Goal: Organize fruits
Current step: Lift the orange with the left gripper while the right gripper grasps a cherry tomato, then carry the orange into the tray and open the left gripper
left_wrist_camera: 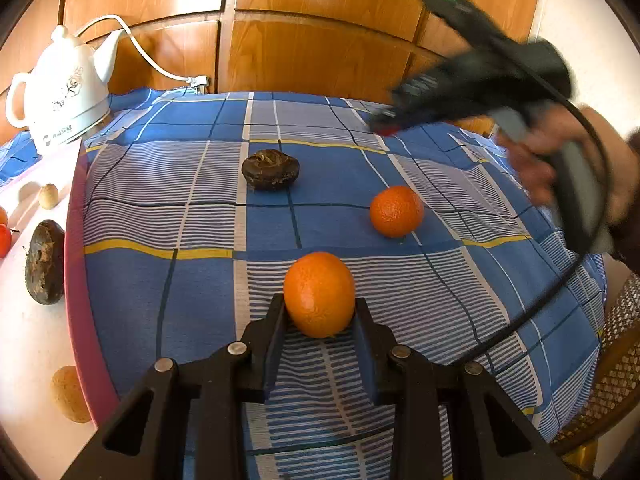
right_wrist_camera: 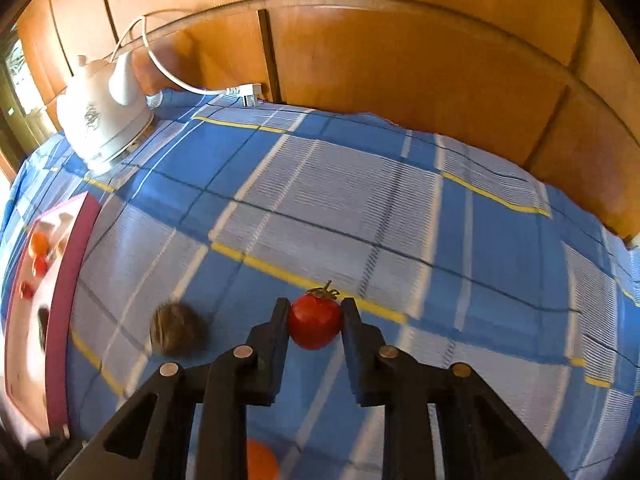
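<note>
The left gripper is clenched on an orange, the right gripper on a small red tomato — each fruit sits between the pads, just over the checked blue cloth on the worktop. To do this step well, keep both grips gentle and carry each fruit clear of the pink rim of the white tray at the left, where other fruit lies. The orange looks firm and dimpled; the tomato is glossy, with a green stem.
</note>
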Demonstrator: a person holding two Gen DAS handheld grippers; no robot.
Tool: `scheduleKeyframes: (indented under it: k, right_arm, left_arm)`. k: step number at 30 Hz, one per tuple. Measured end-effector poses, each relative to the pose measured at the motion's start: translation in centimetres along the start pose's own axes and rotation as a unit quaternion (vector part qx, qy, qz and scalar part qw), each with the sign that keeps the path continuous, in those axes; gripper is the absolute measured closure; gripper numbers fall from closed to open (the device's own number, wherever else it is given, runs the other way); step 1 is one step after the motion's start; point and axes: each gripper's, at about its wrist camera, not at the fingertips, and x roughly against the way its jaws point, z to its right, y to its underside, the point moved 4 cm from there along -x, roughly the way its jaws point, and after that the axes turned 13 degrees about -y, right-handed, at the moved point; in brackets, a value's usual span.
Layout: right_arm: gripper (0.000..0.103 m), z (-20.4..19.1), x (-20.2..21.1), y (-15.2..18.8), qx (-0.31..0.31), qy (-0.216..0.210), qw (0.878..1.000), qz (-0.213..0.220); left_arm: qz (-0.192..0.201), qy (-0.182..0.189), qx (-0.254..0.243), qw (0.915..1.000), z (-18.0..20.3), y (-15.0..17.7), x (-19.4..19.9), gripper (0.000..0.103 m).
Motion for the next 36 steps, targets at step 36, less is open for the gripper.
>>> scheduleKeyframes:
  k: [36]
  right_arm:
    - [0.078,3.4,-0.1,7.7,0.000,0.010,0.999,-0.045]
  left_arm:
    - [0.045,-0.122,0.111,0.9853,-11.7,-3.3,10.3,0.071]
